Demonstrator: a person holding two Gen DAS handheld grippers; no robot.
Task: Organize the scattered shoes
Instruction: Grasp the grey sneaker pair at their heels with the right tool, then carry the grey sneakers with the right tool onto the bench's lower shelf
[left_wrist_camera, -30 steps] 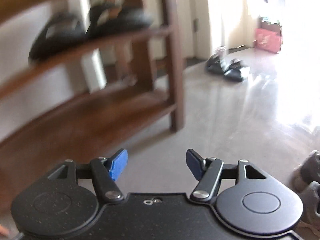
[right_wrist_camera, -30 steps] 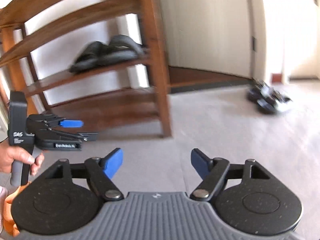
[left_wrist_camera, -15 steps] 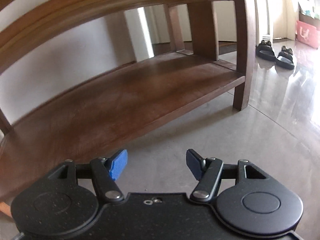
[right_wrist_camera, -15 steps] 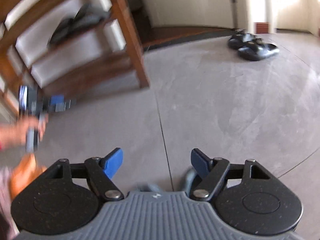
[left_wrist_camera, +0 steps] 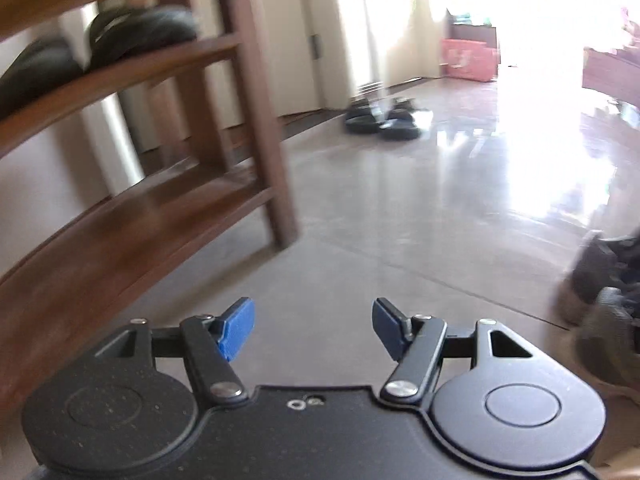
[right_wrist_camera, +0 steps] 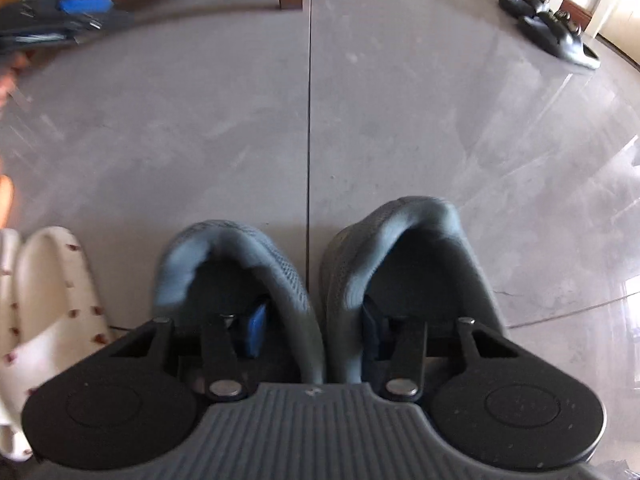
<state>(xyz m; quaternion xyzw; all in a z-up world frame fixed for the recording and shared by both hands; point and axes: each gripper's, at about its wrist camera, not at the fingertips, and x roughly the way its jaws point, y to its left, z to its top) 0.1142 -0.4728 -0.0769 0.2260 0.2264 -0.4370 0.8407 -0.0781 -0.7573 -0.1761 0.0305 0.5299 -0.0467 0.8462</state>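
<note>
A pair of grey mesh shoes (right_wrist_camera: 420, 264) stands side by side on the grey floor, right under my right gripper (right_wrist_camera: 314, 332). One blue pad sits inside each shoe's opening, and the two inner walls lie pinched between them while the jaws are closing. My left gripper (left_wrist_camera: 314, 330) hangs open over bare floor beside the wooden shoe rack (left_wrist_camera: 256, 120), with nothing between its fingers. In the left wrist view the grey shoes (left_wrist_camera: 596, 280) are a blur at the right edge. In the right wrist view the left gripper (right_wrist_camera: 72, 12) shows blurred at the top left.
Dark slippers (left_wrist_camera: 136, 32) lie on the rack's middle shelf; the bottom shelf (left_wrist_camera: 100, 240) is bare wood. Black sandals (right_wrist_camera: 552, 36) lie far off on the floor. White slippers (right_wrist_camera: 52, 300) lie left of the grey shoes. A pink box (left_wrist_camera: 468, 58) stands far back.
My right gripper has dropped and tilted down onto the grey shoes, its fingers entering the openings and narrowing. The left wrist view has swung from the bottom shelf back toward the room.
</note>
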